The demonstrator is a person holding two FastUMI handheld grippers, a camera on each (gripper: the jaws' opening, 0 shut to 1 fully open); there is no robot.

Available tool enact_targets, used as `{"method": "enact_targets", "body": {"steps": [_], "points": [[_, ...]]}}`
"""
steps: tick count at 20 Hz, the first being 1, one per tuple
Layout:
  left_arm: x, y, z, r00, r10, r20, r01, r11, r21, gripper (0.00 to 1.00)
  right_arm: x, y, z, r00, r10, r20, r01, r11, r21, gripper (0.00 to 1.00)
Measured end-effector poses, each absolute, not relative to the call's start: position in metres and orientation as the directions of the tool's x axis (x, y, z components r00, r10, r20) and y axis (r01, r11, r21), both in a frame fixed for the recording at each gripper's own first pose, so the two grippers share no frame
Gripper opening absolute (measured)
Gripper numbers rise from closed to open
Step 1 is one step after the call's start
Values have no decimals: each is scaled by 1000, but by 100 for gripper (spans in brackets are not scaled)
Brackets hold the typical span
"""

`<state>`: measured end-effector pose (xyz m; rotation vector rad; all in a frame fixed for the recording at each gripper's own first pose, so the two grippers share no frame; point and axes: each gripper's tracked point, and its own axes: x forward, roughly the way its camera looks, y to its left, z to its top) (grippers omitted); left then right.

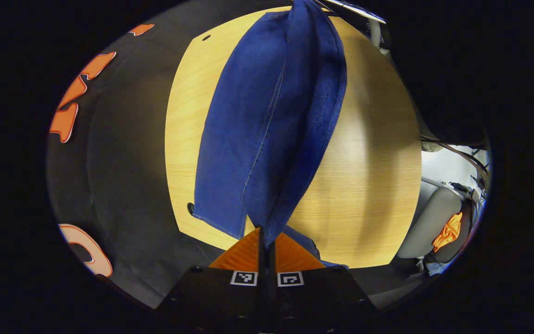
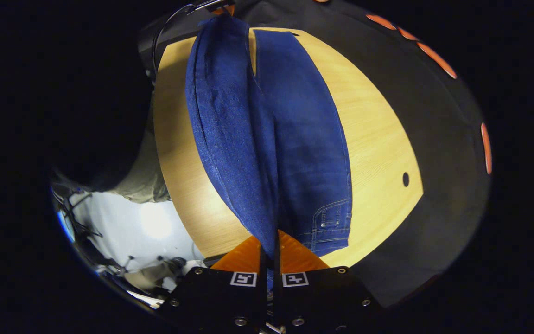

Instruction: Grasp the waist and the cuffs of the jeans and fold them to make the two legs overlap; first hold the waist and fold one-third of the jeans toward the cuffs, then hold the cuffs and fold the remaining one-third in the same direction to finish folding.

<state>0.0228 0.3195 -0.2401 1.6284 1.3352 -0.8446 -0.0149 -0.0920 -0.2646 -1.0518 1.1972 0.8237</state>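
Note:
Dark blue jeans [image 1: 267, 120] stretch lengthwise over the wooden table [image 1: 369, 185]. One leg lies flat while the other is raised into a ridge strung between both grippers. In the left gripper view, my left gripper [image 1: 267, 239] is shut on the cuff end of the raised leg. In the right gripper view, my right gripper [image 2: 270, 241] is shut on the waist end of the jeans [image 2: 271, 139], with the flat leg's waistband and pocket [image 2: 332, 222] lying just to its right on the table [image 2: 378, 153].
The table's rounded edges fall off to black cloth on one side. Beyond the other side, a grey chair [image 1: 429, 218] holds an orange cloth [image 1: 448, 232]. A pale floor with stands [image 2: 132, 241] shows in the right gripper view. A small hole [image 2: 405, 179] marks the tabletop.

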Motion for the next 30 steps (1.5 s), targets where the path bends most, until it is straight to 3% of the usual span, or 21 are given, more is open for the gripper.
{"method": "enact_targets", "body": {"steps": [4, 6, 13, 18, 20, 21, 22, 23, 25, 27, 30], "points": [[56, 325, -262, -18, 453, -891, 998, 59, 10, 1, 14, -98, -276, 99, -24, -995, -916, 387, -101, 6], [78, 333, -282, -72, 464, -883, 997, 65, -48, 1, 33, -101, -282, 60, -12, -998, -900, 431, -59, 6], [160, 346, -358, -109, 504, -857, 993, 93, -71, 2, 104, -117, -323, 59, -40, -997, -829, 555, -71, 6], [210, 351, -392, -19, 533, -846, 1000, 21, -9, 6, 146, -122, -347, 97, -50, -994, -765, 635, -107, 6], [227, 352, -398, 43, 540, -841, 999, -10, 44, 16, 154, -127, -348, 116, -72, -991, -753, 644, -135, 14], [236, 350, -398, 62, 557, -828, 998, -17, 63, 38, 164, -133, -349, 146, -93, -985, -755, 633, -171, 25], [242, 354, -395, 83, 562, -823, 996, -24, 84, 61, 175, -144, -343, 174, -122, -977, -751, 625, -211, 27], [250, 354, -392, 115, 562, -819, 993, -37, 114, 83, 184, -150, -341, 203, -136, -970, -734, 635, -242, 51], [279, 355, -389, 257, 538, -803, 965, -93, 247, 100, 208, -163, -324, 290, -158, -944, -669, 672, -318, 98], [298, 347, -377, 369, 495, -787, 915, -42, 402, 98, 238, -178, -294, 411, -197, -890, -564, 712, -418, 99], [307, 308, -363, 555, 341, -759, 769, 137, 625, 98, 263, -185, -238, 576, -206, -791, -384, 786, -484, 99]]}}
